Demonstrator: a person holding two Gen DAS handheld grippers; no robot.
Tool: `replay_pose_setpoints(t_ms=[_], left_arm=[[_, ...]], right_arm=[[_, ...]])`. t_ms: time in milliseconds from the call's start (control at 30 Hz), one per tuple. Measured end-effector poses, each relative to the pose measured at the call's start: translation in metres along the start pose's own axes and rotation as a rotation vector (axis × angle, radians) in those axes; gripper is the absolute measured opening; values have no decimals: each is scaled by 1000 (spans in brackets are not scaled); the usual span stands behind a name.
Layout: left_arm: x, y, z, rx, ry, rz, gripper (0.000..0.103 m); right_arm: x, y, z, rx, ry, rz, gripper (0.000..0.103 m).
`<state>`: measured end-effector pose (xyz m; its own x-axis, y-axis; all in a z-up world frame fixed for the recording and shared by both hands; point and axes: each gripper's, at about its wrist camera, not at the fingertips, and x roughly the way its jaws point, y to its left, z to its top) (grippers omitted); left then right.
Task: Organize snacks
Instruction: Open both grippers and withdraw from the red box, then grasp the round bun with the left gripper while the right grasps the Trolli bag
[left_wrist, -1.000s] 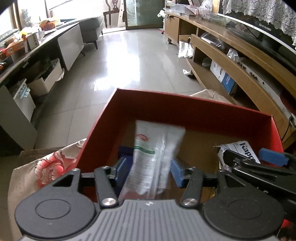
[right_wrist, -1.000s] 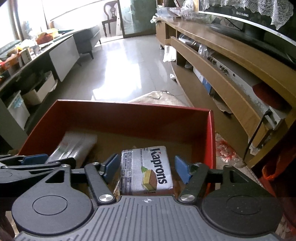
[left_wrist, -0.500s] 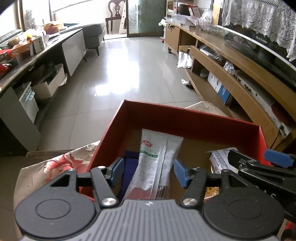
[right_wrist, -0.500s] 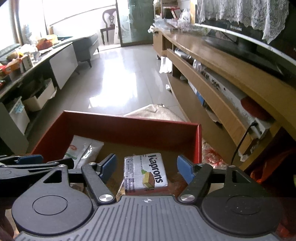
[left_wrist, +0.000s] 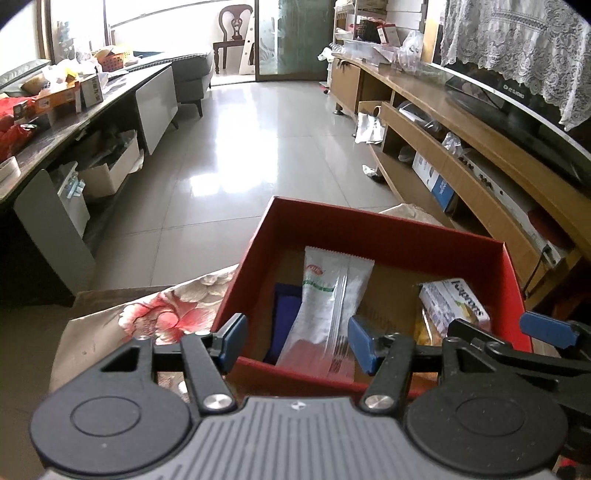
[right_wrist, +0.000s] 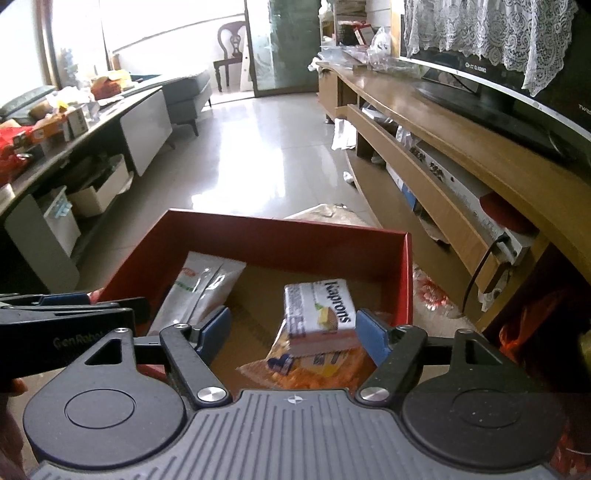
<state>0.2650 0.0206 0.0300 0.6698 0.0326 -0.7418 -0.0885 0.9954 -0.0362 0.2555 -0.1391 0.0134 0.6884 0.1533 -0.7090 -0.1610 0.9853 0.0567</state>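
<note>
Snacks in red box (left_wrist: 373, 236), left gripper (left_wrist: 295, 341) agape above, right gripper (right_wrist: 291, 332) opening

A long room with a glossy pale tiled floor (left_wrist: 236, 155) that mirrors bright daylight from the windows (left_wrist: 147, 22) at the far end; a dark wooden chair (left_wrist: 234, 35) stands by a glass door (left_wrist: 295, 37); along the right runs a low wooden cabinet (right_wrist: 461, 155) with open shelves, a television (right_wrist: 509, 85) under a lace cloth (right_wrist: 480, 33) on top; on the left a cluttered grey counter (left_wrist: 74, 122), a grey sofa (left_wrist: 192, 77) beyond it
</note>
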Motion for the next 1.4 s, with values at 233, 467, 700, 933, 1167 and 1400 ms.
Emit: replay_pose_setpoints(t_ms=[233, 467, 700, 933, 1167, 1400], left_arm=[[-13, 14, -25, 19, 32, -3, 63], [-26, 33, -51, 10, 69, -12, 65], [-36, 57, -77, -39, 116, -24, 67], [-40, 80, -95, -135, 171, -31, 68], [-26, 77, -103, -121, 205, -15, 74], [-8, 61, -104, -59, 225, 5, 89]], right_arm=[[-9, 15, -20, -40, 34, 8, 80], [-18, 30, -48, -65, 103, 35, 82], [-31, 53, -80, -122, 165, 64, 82], [-37, 73, -111, -122, 235, 90, 84], [-22, 93, -133, -156, 292, 82, 86], [-13, 95, -135, -202, 282, 44, 75]])
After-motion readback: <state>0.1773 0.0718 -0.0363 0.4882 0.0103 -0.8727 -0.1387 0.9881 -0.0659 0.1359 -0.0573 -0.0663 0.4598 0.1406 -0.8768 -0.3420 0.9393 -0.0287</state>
